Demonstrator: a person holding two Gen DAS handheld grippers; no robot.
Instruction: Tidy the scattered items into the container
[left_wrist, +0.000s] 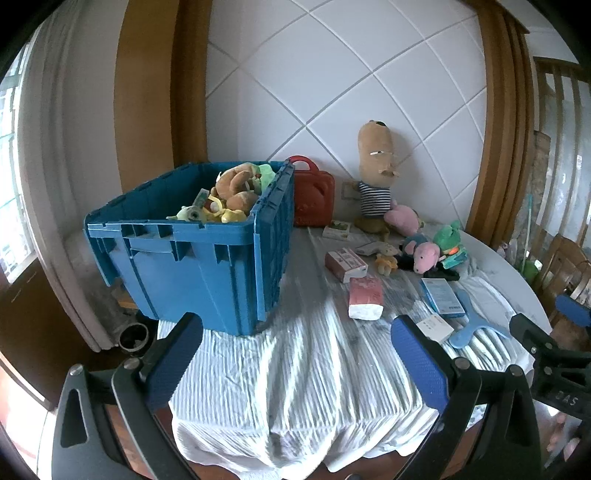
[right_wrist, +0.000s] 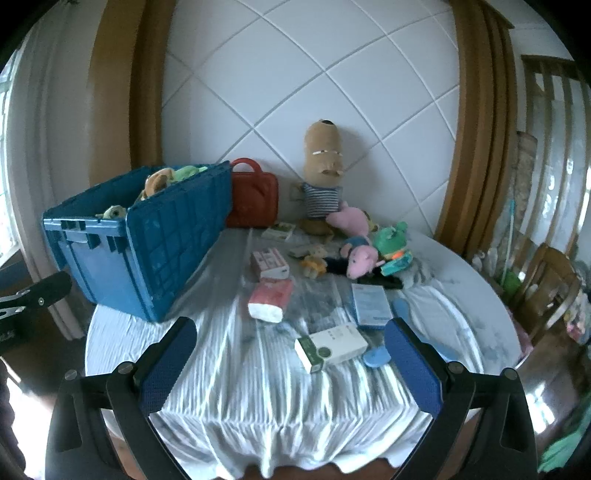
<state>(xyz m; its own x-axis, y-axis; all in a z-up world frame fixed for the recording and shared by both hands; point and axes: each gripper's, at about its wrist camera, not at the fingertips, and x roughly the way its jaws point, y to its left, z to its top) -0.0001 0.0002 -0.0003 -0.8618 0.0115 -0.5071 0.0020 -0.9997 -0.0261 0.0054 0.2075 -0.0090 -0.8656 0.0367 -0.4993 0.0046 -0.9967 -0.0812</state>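
Crate (left_wrist: 192, 266) blue, ribbed, open-topped, heaped with plush toys (left_wrist: 232, 192).

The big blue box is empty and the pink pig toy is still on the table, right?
Not quite. The blue box is not empty: the left wrist view shows plush toys piled inside it. The pink pig is indeed still on the table.

Left gripper (left_wrist: 295, 354) jaws wide apart, empty, right gripper (right_wrist: 291, 350) likewise, both level.
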